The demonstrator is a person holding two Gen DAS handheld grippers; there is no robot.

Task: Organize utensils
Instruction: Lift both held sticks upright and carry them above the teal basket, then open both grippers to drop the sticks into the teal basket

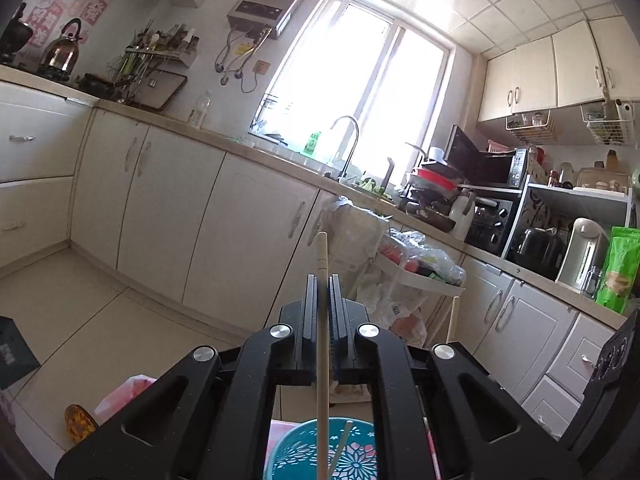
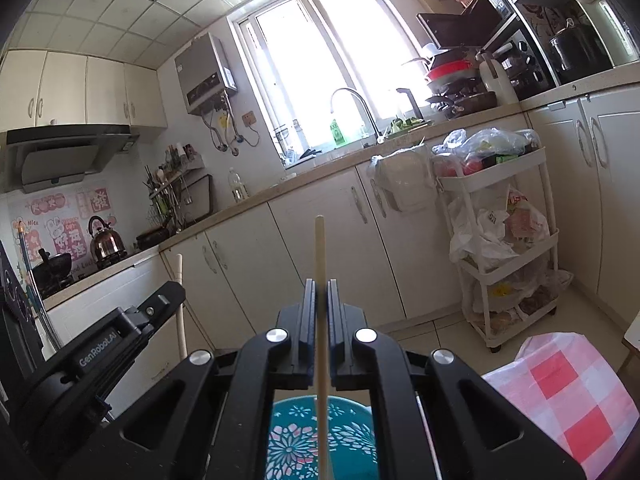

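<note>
In the left wrist view my left gripper (image 1: 323, 280) is shut on a pale wooden chopstick (image 1: 322, 252) that stands upright between the pads. Its lower end reaches down into a teal holder (image 1: 292, 452) with flower cut-outs, where another chopstick (image 1: 341, 446) leans. My right gripper (image 2: 321, 282) is likewise shut on an upright chopstick (image 2: 319, 240) over the same teal holder (image 2: 288, 420). The left gripper (image 2: 176, 296) shows at the left of the right wrist view, with its chopstick (image 2: 180, 276). Both point nearly level at the kitchen cabinets.
A white rolling cart (image 2: 500, 176) stuffed with plastic bags stands by the cabinets (image 2: 320, 248). A pink-and-white checked cloth (image 2: 560, 392) lies at the lower right. The counter with sink and tap (image 2: 352, 100) runs under the window. An amber object (image 1: 80, 424) lies at the lower left.
</note>
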